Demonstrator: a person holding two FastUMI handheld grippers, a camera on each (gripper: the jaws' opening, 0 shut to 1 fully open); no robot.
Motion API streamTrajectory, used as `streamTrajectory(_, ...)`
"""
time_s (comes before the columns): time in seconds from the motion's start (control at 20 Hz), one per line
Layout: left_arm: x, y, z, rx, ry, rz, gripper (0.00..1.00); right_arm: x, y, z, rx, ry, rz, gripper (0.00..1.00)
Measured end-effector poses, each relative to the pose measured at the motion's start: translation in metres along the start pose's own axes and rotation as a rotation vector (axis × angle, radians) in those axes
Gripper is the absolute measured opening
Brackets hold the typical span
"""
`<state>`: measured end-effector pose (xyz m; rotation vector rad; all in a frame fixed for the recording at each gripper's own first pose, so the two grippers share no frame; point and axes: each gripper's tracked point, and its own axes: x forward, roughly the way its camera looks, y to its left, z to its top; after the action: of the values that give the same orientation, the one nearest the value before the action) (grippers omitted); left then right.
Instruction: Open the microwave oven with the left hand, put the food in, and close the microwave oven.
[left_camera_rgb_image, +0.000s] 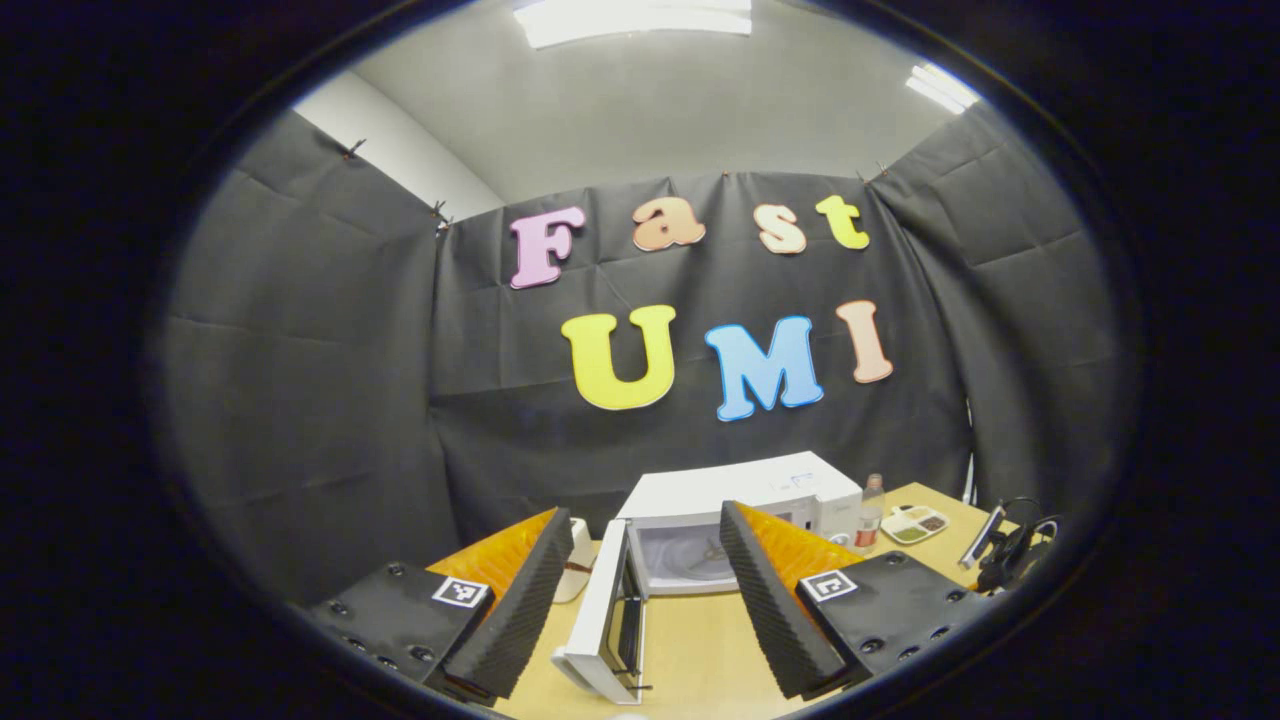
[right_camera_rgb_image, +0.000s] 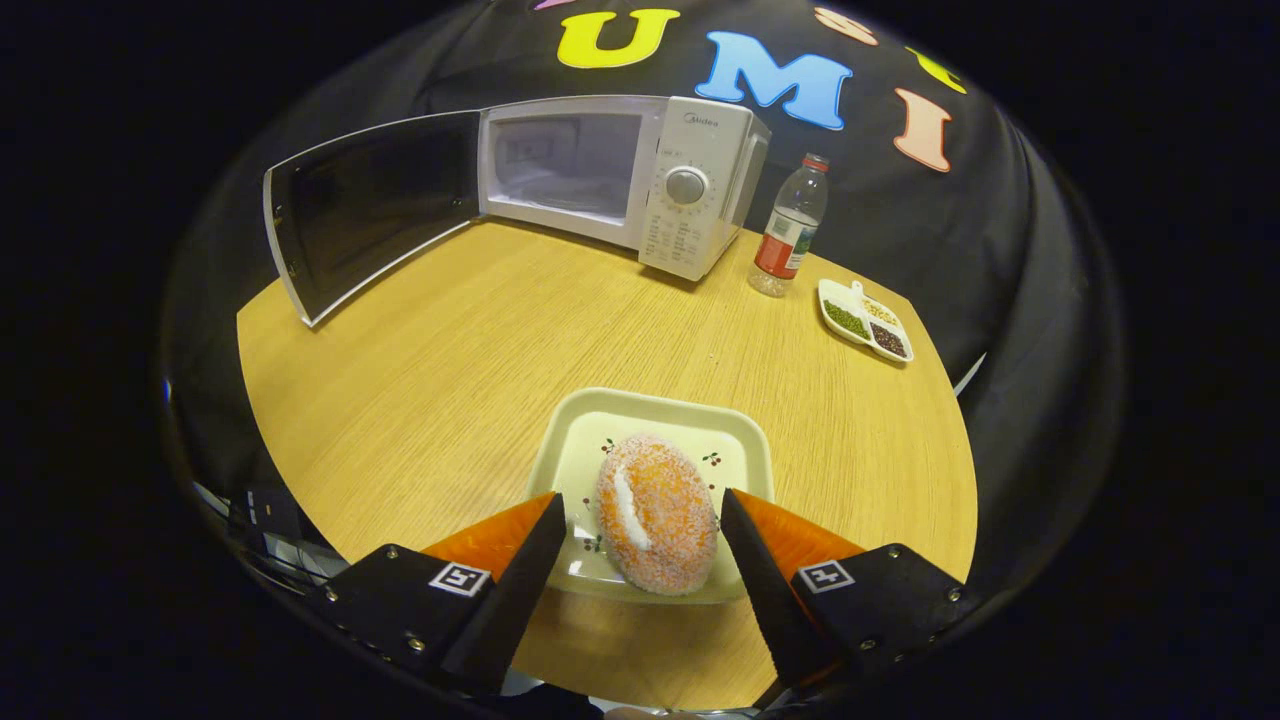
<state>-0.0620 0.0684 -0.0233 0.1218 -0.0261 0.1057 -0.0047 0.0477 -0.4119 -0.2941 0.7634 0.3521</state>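
Two grippers are up in front of you, and both have their fingers spread wide with nothing between the pads. In the right gripper view, your right gripper (right_camera_rgb_image: 640, 535) hangs low over the near edge of the wooden table (right_camera_rgb_image: 420, 390), its fingers flanking the sugar-coated bun (right_camera_rgb_image: 657, 512) without touching it, as far as the view lets you judge. That bun lies on a pale square plate (right_camera_rgb_image: 610, 415) with small cherry prints, well in front of the microwave oven (right_camera_rgb_image: 640, 175). Beyond the plate, the microwave stands at the far edge of the table with its door (right_camera_rgb_image: 365, 205) swung fully open to the left and its cavity bare. Just to the right of the microwave stands a plastic water bottle (right_camera_rgb_image: 790, 228) with a red label, and further right of it lies a small divided dish (right_camera_rgb_image: 865, 320) of beans.

In the left gripper view, your left gripper (left_camera_rgb_image: 645, 560) is held in the air in front of the microwave (left_camera_rgb_image: 740, 500), with the open door (left_camera_rgb_image: 605, 620) seen edge-on between its fingers. Right of the microwave are the bottle (left_camera_rgb_image: 868, 515) and the dish (left_camera_rgb_image: 915, 523).
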Motion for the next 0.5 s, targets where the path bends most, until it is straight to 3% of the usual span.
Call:
streamTrajectory(0.25, 0.007, -0.006, 0.003, 0.01, 0.0, -0.009, 1.0, 0.024, 0.002, -0.003, -0.003, 0.033, 0.019, 0.96)
streamTrajectory(0.3, 0.008, -0.006, 0.003, 0.01, 0.002, -0.009, 0.94, 0.025, 0.001, -0.004, -0.002, 0.04, 0.02, 0.96)
streamTrajectory(0.45, 0.011, -0.006, 0.002, 0.019, 0.006, -0.01, 0.94, 0.031, 0.001, -0.003, 0.002, 0.045, 0.032, 0.94)
streamTrajectory(0.5, 0.012, -0.005, 0.001, 0.024, 0.011, -0.01, 0.94, 0.031, -0.001, -0.003, -0.007, 0.043, 0.034, 0.89)
